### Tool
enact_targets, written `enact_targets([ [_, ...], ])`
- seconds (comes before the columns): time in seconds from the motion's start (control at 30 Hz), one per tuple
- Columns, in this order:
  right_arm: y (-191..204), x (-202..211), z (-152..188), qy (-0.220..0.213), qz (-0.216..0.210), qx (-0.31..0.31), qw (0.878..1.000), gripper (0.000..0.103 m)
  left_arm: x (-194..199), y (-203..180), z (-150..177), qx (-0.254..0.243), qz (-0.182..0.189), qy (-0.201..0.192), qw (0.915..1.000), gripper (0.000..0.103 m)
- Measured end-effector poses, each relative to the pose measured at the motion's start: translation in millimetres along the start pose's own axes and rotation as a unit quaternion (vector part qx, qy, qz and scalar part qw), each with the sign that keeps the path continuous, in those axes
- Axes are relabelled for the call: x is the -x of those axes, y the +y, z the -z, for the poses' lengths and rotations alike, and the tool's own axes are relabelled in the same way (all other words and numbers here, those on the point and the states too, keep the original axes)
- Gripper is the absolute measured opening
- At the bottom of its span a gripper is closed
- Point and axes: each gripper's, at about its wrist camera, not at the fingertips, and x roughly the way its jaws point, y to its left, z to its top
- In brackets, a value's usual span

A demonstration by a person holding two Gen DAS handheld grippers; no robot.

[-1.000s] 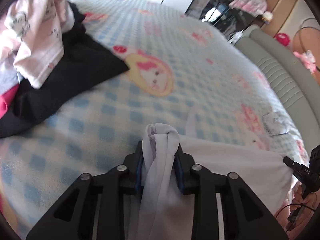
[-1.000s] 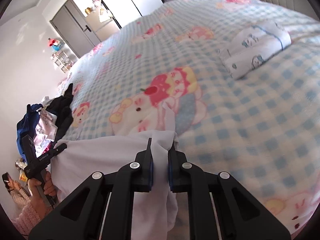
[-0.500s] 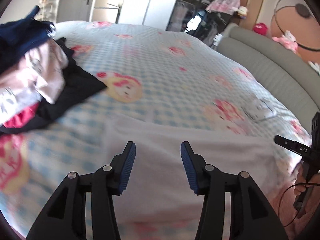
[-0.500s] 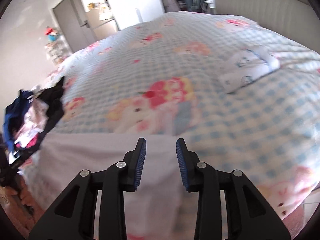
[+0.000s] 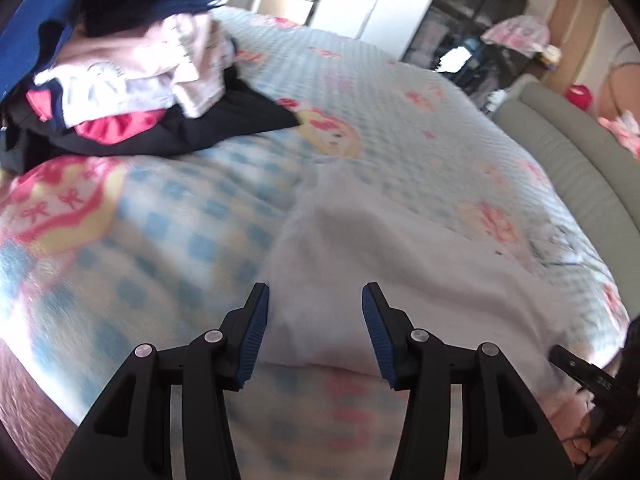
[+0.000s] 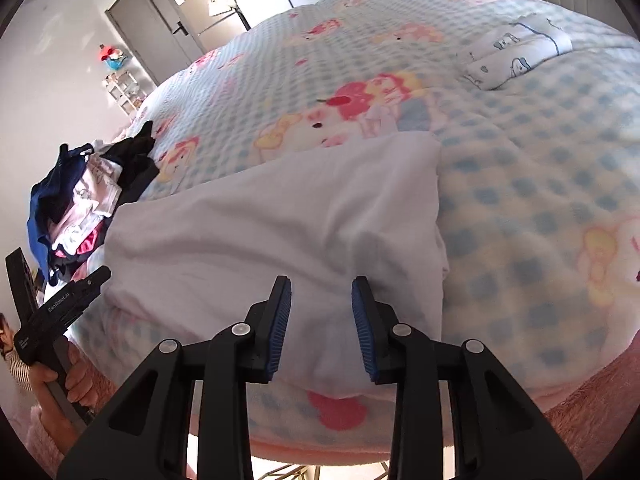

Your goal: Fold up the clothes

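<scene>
1. One bed, covered by a blue-and-white checked blanket (image 6: 520,168) with pink and yellow cartoon prints; lit brightly.
2. Along the far side of the bed in the left wrist view, one grey padded headboard (image 5: 568,160).
3. Behind the bed, one grey door (image 6: 148,28), white cupboards and one dark cabinet (image 5: 472,28); by the white wall, one small shelf (image 6: 124,92) with little objects.
4. One white garment (image 6: 280,216), spread flat on the near part of the bed, close to its edge, with soft creases; in the left wrist view seen blurred (image 5: 392,256).
5. One pile of unfolded clothes (image 5: 132,76) at the bed's left side, well apart from the white garment: dark blue on top, pale pink and white in the middle, a red piece, black below.
6. One small folded white cloth with cartoon dogs (image 6: 516,52), lying far on the right of the bed, apart from the rest.
7. Two tongs. Left tongs (image 5: 315,336) apart, holding nothing, above the near edge of the white garment; seen also from the right wrist, held by a hand (image 6: 76,376).
8. Right tongs (image 6: 321,328) also apart, empty, above the same near edge, further right.
</scene>
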Motion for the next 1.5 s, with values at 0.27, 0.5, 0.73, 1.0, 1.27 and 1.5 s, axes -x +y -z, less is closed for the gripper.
enact_targets([
  [0.27, 39.9, -9.3, 21.4, 0.024, -0.005, 0.064, 0.998, 0.032, 3.0, -43.8, 14.7, -0.054, 0.03, -0.007, 0.9981, 0.059],
  [0.5, 19.3, -8.5, 24.4, 0.038, 0.008, 0.035, 0.999, 0.032, 4.9, 23.3, 5.4, 0.052, -0.018, -0.004, 0.9985, 0.062],
  [0.73, 10.0, 4.5, 16.7, 0.031, 0.007, 0.012, 0.999, 0.032, 22.2, 47.1, -4.8, 0.078, -0.028, -0.037, 0.9959, 0.061],
  [1.0, 33.5, -13.1, 22.9, 0.055, 0.008, 0.056, 0.997, 0.032, 6.3, -42.0, 15.9, -0.092, 0.019, 0.01, 0.9955, 0.061],
  [1.27, 3.5, 3.7, 22.0, 0.049, 0.014, 0.013, 0.999, 0.032, 13.0, 27.0, 13.6, 0.02, -0.073, 0.053, 0.9957, 0.058],
  [1.5, 15.9, -1.3, 24.8, 0.058, 0.009, 0.027, 0.998, 0.032, 4.9, 23.4, 18.5, 0.006, -0.052, 0.069, 0.9962, 0.031],
])
